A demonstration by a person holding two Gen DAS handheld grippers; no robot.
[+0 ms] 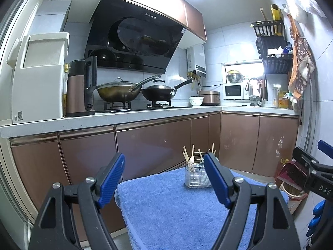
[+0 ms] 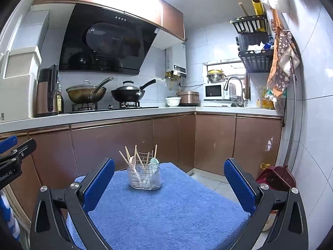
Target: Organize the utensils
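A clear utensil holder [image 2: 145, 176] with a wire insert stands at the far end of a blue towel [image 2: 166, 212] that covers a small table. Wooden chopsticks [image 2: 127, 156], a pale pink spoon [image 2: 132, 161] and a light green spoon [image 2: 153, 163] stick up out of it. My right gripper [image 2: 169, 182] hovers open above the towel's near side, well short of the holder, with nothing between its fingers. In the left wrist view the holder [image 1: 195, 176] sits just behind my open left gripper [image 1: 165, 180], partly hidden by its right finger.
Brown cabinet fronts [image 2: 116, 143] and a white counter [image 2: 104, 114] run behind the table, with two woks [image 2: 87, 94] on a stove, a kettle [image 1: 80, 87] and a sink tap [image 2: 234, 83]. A red dustpan [image 2: 276, 177] stands on the floor at the right wall.
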